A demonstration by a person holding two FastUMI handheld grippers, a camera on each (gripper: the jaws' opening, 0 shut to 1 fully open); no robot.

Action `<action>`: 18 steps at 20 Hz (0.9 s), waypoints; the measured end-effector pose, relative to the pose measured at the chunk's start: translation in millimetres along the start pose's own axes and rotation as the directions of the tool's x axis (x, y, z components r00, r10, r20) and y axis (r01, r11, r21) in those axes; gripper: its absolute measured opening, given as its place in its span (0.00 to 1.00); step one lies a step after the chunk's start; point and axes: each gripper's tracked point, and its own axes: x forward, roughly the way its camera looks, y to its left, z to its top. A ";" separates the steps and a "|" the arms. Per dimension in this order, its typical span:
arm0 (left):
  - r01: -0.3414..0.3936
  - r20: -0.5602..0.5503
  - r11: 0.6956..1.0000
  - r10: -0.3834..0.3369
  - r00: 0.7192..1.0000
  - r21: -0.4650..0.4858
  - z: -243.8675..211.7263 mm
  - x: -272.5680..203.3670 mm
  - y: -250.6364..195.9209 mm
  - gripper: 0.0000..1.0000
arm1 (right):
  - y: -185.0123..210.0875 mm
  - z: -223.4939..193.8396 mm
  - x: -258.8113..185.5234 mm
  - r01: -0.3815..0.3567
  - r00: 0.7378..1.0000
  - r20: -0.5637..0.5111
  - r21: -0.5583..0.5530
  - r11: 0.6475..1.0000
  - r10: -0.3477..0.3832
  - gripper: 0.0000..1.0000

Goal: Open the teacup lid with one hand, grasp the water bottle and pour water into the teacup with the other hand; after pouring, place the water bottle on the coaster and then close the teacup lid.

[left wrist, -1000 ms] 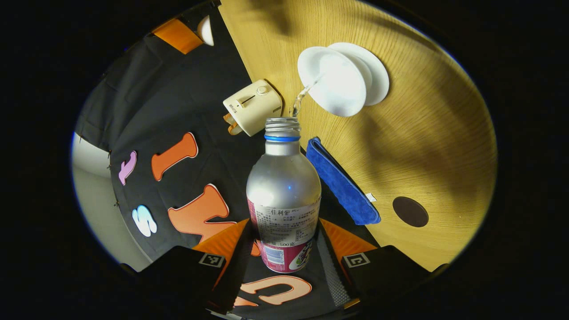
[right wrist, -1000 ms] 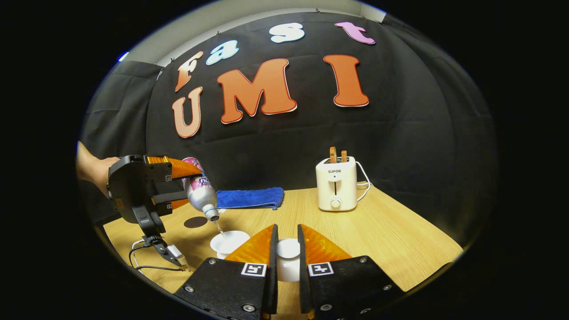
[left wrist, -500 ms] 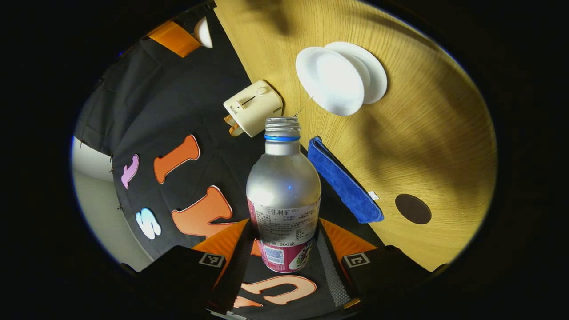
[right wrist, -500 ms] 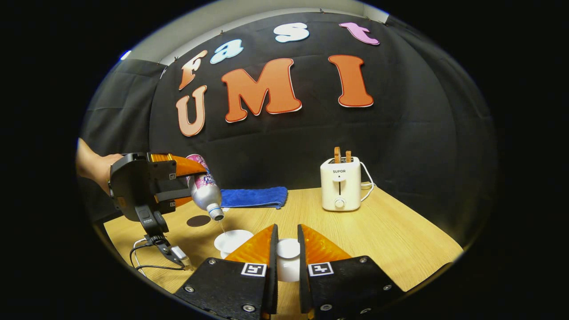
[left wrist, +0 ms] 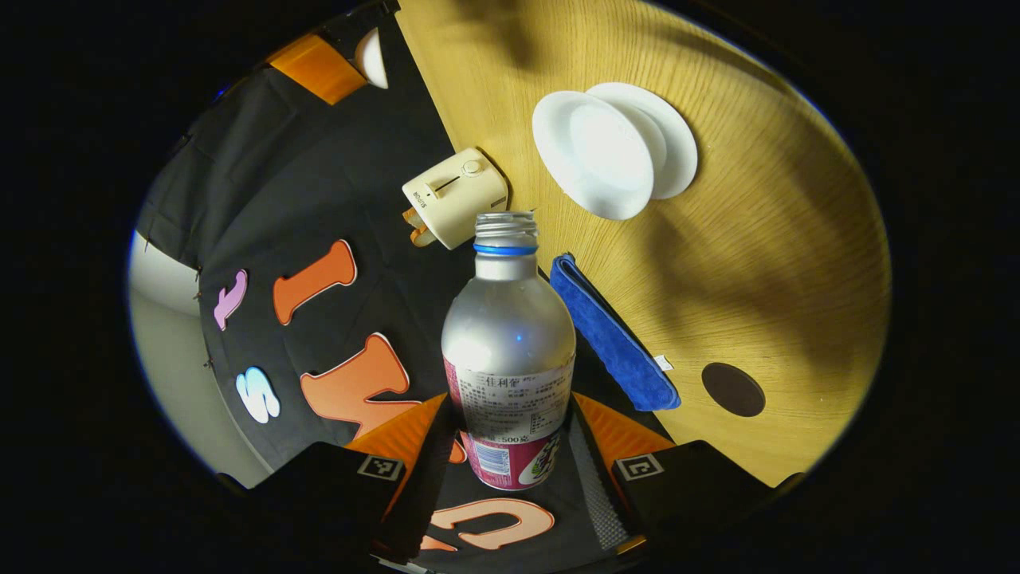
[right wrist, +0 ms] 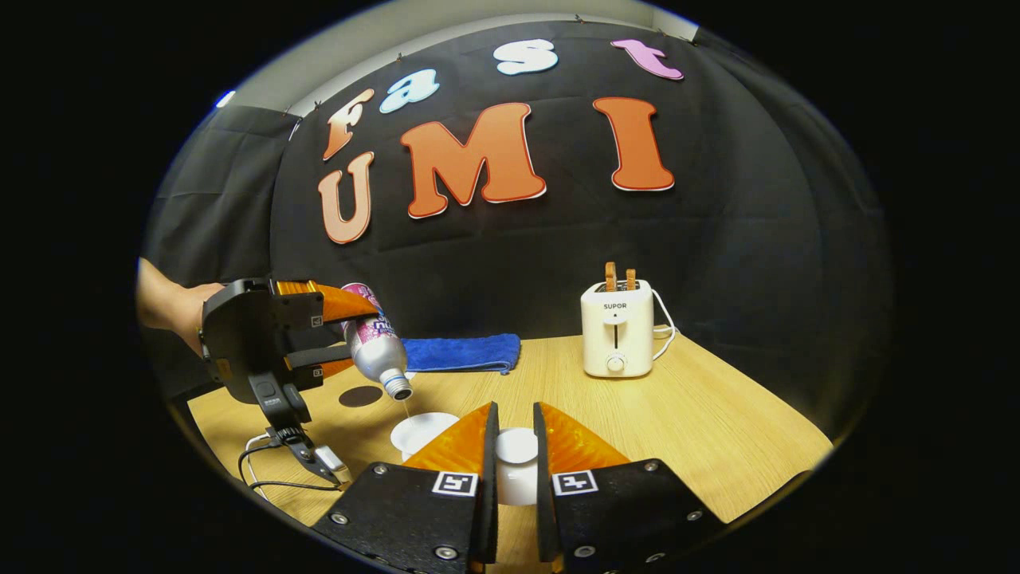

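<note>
Left hand-held gripper point(left wrist: 510, 446): pinching the tilted water bottle point(left wrist: 508, 351), teacup point(left wrist: 594, 155) at one o'clock.
Right hand-held gripper point(right wrist: 511, 470): pinching the white lid point(right wrist: 516, 470).
Coaster point(left wrist: 733, 389): bare on the table point(left wrist: 765, 239).

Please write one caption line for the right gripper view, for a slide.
Right gripper holds the teacup lid while the left gripper tilts the water bottle over the open teacup.
</note>
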 end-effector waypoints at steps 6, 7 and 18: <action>-0.009 0.046 0.965 0.022 0.999 -0.261 -0.2 -2.6 2.9 0.80 | 3.0 1.1 1.5 0.004 1.000 -0.004 -0.002 1.000 -0.004 0.20; 0.003 0.042 0.943 0.012 0.999 -0.332 -4.6 -5.5 -0.9 0.81 | 3.7 1.2 1.6 0.002 1.000 -0.006 -0.003 1.000 -0.002 0.20; -0.139 -0.062 0.595 0.149 0.987 -0.791 -59.3 -29.9 21.9 0.78 | 35.1 -6.7 21.7 -0.055 0.998 -0.038 -0.050 0.997 0.053 0.20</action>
